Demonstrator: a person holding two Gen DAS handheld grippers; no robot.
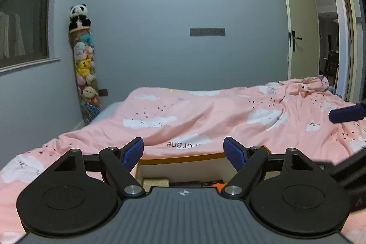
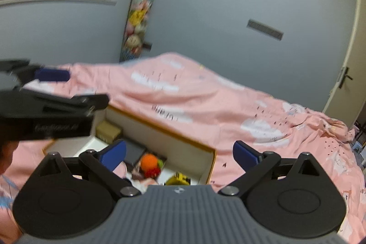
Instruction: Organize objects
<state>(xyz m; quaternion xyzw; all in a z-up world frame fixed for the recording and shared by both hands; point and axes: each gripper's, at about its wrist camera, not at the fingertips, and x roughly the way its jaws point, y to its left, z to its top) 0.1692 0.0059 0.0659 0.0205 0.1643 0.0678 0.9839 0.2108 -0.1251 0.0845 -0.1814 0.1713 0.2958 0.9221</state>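
Observation:
A white box with an orange rim lies open on the pink bed. It holds an orange plush toy, a yellow toy, a tan carton and a dark flat item. My right gripper is open and empty above the box. My left gripper is open and empty over the box's far rim; an orange bit shows below it. One pad of the right gripper shows at the right edge of the left wrist view.
The pink cloud-print duvet covers the bed. A tall mesh holder of plush toys topped by a panda leans in the corner. A door stands open at the right. A window is on the left wall.

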